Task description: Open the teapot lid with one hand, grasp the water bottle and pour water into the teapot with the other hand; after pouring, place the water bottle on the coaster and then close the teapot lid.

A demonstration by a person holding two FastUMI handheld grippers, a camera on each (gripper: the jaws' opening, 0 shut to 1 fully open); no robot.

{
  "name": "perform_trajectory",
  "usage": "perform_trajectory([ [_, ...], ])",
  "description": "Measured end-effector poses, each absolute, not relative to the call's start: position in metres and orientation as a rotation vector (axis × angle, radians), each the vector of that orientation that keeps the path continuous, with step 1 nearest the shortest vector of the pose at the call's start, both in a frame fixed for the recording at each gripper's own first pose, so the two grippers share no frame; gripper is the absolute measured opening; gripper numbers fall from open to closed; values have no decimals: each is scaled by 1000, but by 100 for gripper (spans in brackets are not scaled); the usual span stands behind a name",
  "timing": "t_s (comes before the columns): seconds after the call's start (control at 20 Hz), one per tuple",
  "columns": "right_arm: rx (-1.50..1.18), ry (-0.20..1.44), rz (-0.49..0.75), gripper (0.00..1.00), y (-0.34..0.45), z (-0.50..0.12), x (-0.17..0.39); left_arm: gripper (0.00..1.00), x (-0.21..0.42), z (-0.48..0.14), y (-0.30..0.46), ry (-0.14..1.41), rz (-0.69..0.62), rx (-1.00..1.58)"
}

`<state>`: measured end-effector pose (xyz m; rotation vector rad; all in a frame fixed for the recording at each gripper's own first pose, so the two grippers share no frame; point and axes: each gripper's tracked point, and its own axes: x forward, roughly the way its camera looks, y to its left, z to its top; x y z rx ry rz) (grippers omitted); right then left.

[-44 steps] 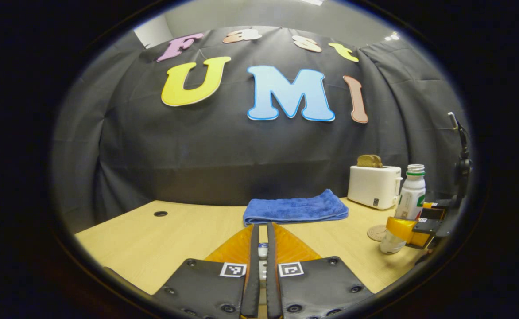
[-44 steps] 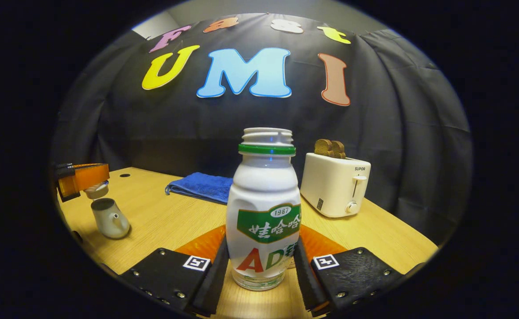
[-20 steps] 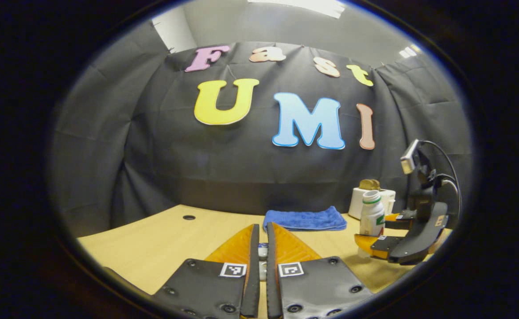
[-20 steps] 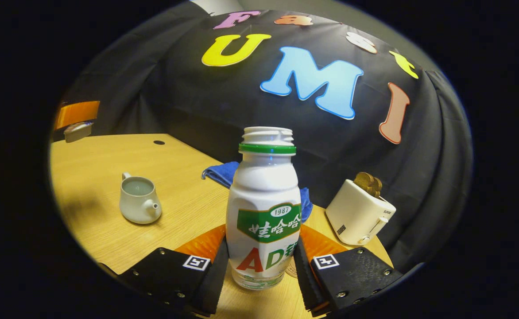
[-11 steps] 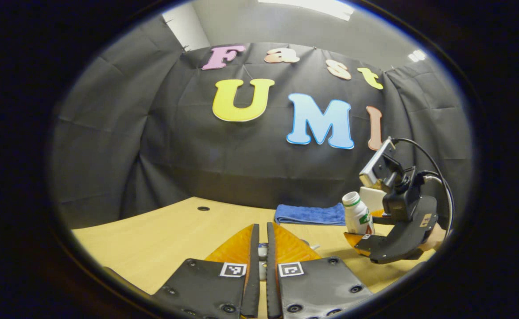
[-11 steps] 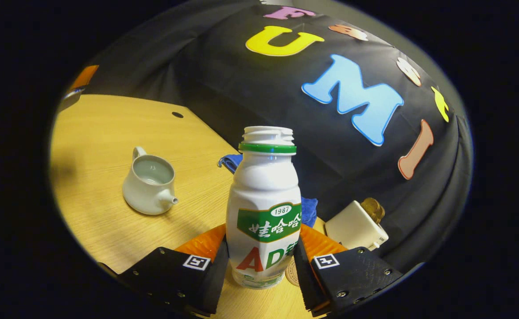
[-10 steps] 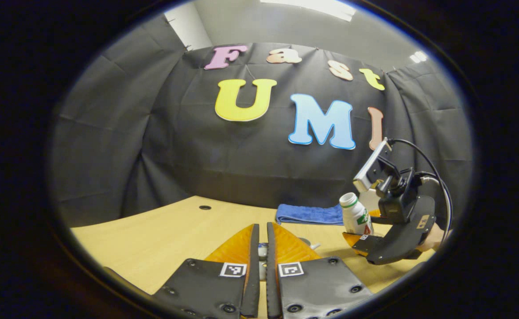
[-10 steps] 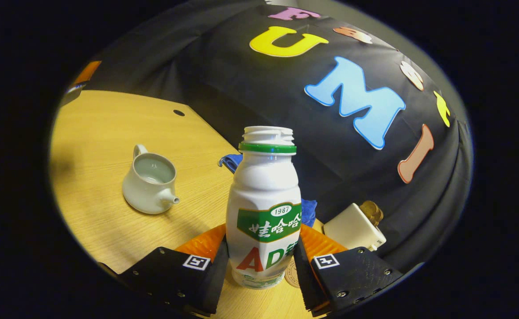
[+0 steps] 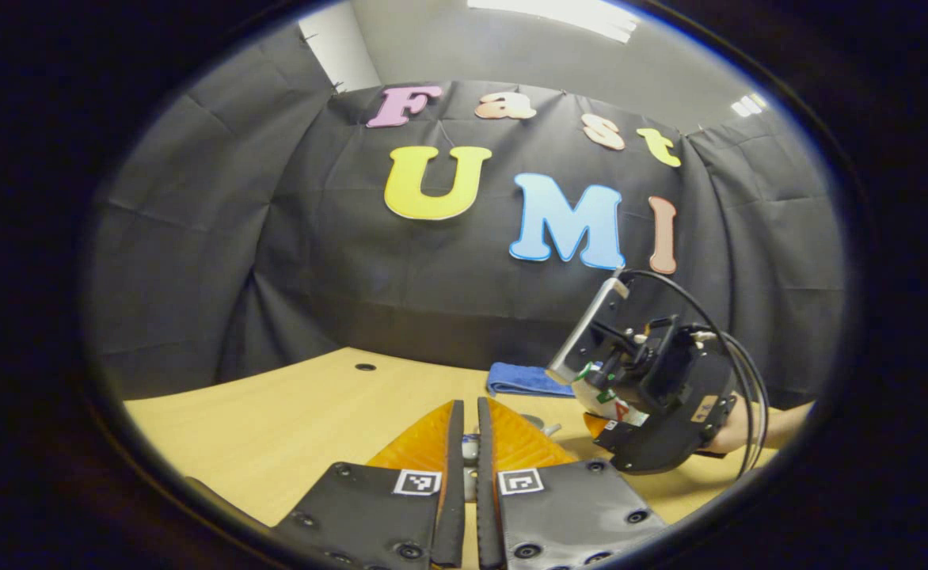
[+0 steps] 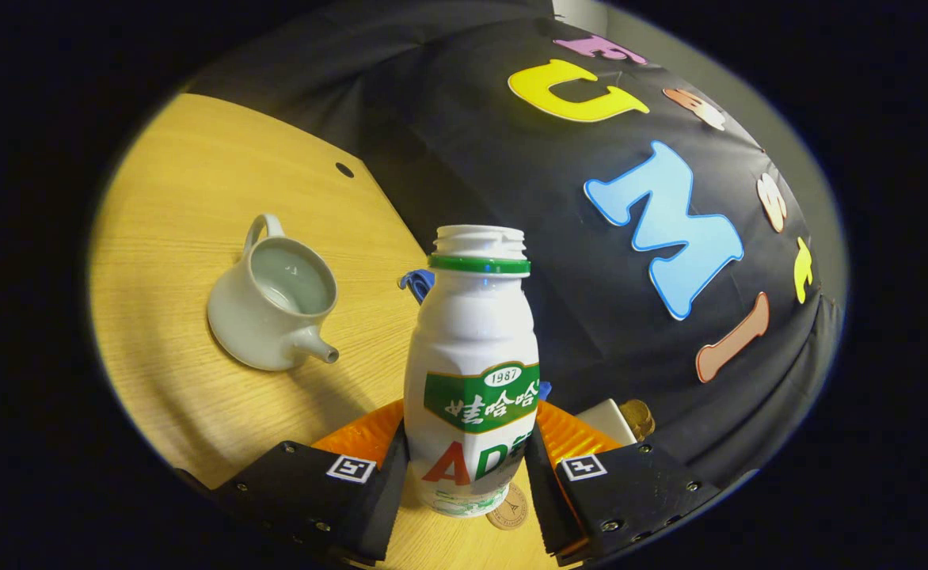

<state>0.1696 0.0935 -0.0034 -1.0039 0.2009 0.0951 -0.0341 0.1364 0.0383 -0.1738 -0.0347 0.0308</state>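
While we're tipping the water bottle (image 10: 472, 372), clamped between the right gripper (image 10: 468, 467) fingers, the open teapot (image 10: 274, 297) is sitting up-left of them on the tabletop (image 10: 171, 198). Left gripper (image 9: 464, 467) fingers are pinching the lid (image 9: 470, 450). We're aiming mouth over opening, tilting slowly.

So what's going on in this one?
A person holds a claw in each hand. The right claw grips an uncapped bottle, tilted toward the open teapot on the table; no water is pouring yet. The left claw is shut on the small lid, held clear of the pot.
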Motion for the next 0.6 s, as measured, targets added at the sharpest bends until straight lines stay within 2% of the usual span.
perform_trajectory([
  [0.2, -1101, 191, 80, 70, 91, -5, 175, 17, -44, 39, 137, -42, 42, -141],
  [0.25, -1122, 189, 82, 70, 92, -6, 177, 8, -45, 39, 136, -38, 38, -142],
  [0.4, -1194, 176, 76, 70, 96, -5, 179, 17, -46, 38, 140, -33, 43, -131],
  [0.5, -1241, 168, 72, 70, 96, -3, 181, 17, -49, 39, 144, -36, 48, -131],
  [0.55, -1261, 169, 72, 70, 96, -4, 181, 12, -50, 39, 147, -37, 53, -130],
  [0.6, -1283, 167, 74, 70, 97, -4, 182, 17, -50, 36, 149, -33, 63, -124],
])
